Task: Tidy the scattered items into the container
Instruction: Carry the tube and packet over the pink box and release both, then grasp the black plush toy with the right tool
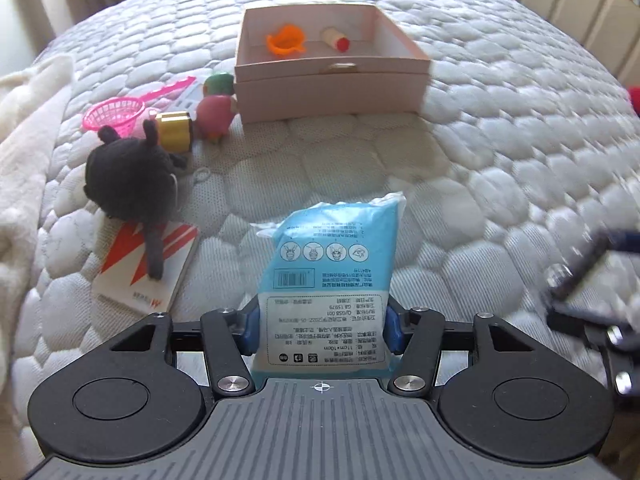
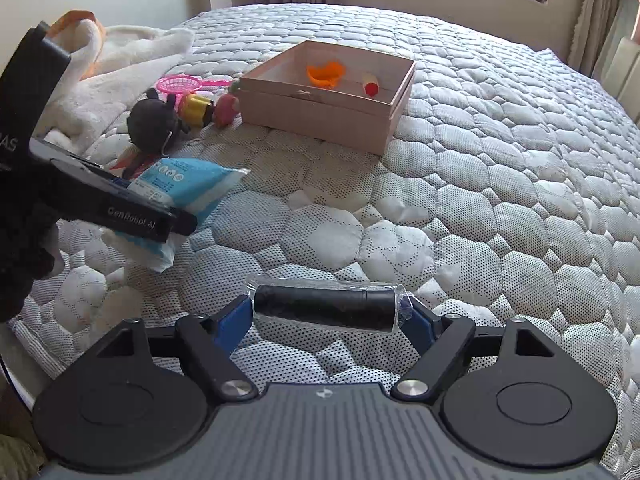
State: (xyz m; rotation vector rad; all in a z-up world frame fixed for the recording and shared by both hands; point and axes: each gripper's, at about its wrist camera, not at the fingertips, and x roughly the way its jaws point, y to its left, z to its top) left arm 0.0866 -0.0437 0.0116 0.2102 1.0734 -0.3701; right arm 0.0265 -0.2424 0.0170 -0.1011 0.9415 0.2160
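My left gripper is shut on a blue packet and holds it above the quilted bed; the packet also shows in the right wrist view. My right gripper is shut on a black cylinder in clear wrap, held crosswise. The pink open box sits ahead with an orange toy and a small red-capped bottle inside; it also shows in the right wrist view.
Left of the box lie a pink toy strainer, a gold roll, a pink-green toy, a black plush and a red-white booklet. A white blanket lies at the left.
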